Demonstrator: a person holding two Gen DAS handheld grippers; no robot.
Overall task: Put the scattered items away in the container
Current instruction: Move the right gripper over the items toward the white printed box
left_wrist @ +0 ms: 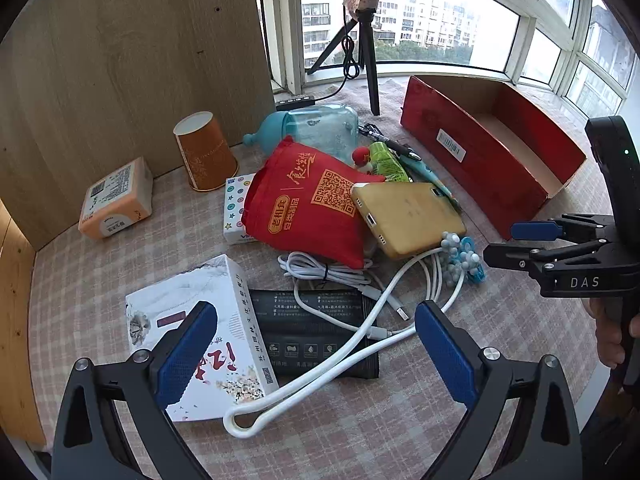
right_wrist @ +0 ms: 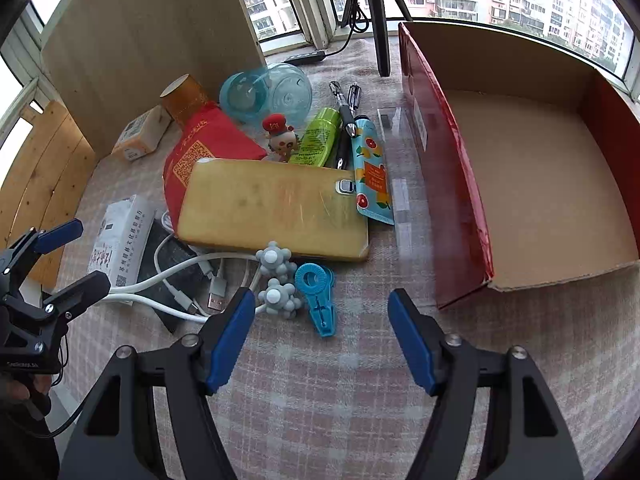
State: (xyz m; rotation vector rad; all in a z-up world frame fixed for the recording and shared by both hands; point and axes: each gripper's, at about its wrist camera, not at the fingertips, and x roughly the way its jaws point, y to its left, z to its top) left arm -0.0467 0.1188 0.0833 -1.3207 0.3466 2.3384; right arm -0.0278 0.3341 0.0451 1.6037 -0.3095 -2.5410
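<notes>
An empty red cardboard box (right_wrist: 448,184) lies open at the right, its red wall (left_wrist: 492,176) beside the pile. The pile holds a yellow phone (right_wrist: 272,208), a red pouch (left_wrist: 304,208), a white cable (left_wrist: 344,344), a white printed box (left_wrist: 224,336), a black packet (left_wrist: 312,336), grey knobbly balls (right_wrist: 276,264) and a blue clip (right_wrist: 318,300). My right gripper (right_wrist: 322,340) is open, low over the cloth, with the blue clip just ahead between its fingertips, untouched. My left gripper (left_wrist: 316,350) is open above the white box, black packet and cable, holding nothing.
A paper cup (left_wrist: 204,152), an orange packet (left_wrist: 116,200) and a blue bottle (left_wrist: 320,128) sit by the wooden panel (left_wrist: 120,60). A green tube (right_wrist: 316,136), a small doll (right_wrist: 282,136), pens (right_wrist: 346,108) and a citrus sachet (right_wrist: 372,172) lie near the box. A tripod (left_wrist: 368,52) stands behind.
</notes>
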